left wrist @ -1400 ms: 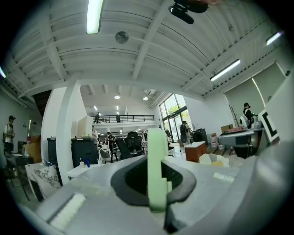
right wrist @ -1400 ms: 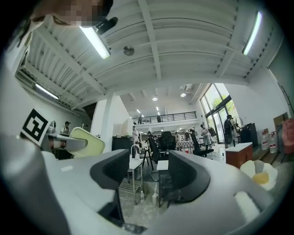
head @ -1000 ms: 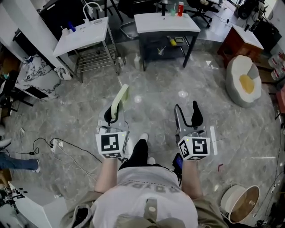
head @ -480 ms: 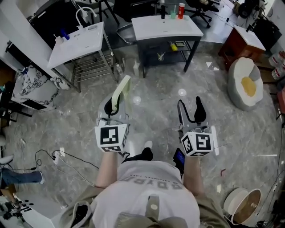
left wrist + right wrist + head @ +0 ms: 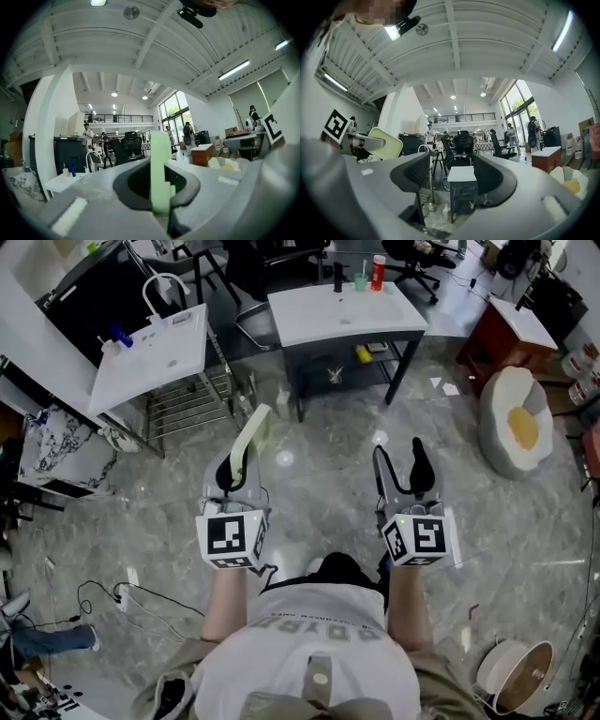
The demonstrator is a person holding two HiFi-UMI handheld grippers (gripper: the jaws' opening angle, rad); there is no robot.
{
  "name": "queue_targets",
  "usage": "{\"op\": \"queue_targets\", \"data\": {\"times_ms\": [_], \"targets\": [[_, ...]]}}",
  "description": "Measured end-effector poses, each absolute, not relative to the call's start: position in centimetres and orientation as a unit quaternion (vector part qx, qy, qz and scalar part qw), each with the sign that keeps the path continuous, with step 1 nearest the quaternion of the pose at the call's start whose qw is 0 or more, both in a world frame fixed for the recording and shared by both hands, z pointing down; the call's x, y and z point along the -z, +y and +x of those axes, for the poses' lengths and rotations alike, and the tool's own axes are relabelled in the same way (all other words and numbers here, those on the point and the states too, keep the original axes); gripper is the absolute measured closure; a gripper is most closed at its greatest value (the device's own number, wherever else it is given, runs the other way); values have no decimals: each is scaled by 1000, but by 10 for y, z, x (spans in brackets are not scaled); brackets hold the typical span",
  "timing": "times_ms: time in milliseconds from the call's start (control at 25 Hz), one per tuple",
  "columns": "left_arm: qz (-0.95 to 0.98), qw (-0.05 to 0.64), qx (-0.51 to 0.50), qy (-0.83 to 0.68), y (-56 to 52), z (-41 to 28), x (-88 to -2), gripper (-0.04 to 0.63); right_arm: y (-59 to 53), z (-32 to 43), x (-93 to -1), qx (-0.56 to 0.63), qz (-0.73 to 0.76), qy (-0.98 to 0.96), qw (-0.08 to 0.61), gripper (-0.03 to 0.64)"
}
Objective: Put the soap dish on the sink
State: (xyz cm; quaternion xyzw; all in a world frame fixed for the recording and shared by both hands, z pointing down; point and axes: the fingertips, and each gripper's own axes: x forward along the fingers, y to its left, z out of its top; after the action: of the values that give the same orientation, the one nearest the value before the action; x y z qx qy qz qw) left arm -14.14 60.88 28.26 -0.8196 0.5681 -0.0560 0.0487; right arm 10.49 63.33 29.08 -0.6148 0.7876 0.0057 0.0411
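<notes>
Soap dish (image 5: 253,435) pinched upright in left gripper (image 5: 239,467) fingers; right gripper (image 5: 398,461) fingers spread, empty.

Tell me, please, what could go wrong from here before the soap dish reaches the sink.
1. The left gripper holds the soap dish by one edge only, and the dish stands upright. It may slip or twist out on the way.
2. Two white surfaces lie ahead: the sink on the wire rack and the top on the dark stand. The dish could end up on the wrong one.
</notes>
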Motion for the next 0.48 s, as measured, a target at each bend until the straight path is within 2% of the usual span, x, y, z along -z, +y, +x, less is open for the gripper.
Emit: {"op": "queue_targets", "data": {"times_ms": [480], "targets": [[-801, 8, 65, 595, 523, -142, -318, 581, 543, 125, -328, 20, -609, 793, 3, 333]]}}
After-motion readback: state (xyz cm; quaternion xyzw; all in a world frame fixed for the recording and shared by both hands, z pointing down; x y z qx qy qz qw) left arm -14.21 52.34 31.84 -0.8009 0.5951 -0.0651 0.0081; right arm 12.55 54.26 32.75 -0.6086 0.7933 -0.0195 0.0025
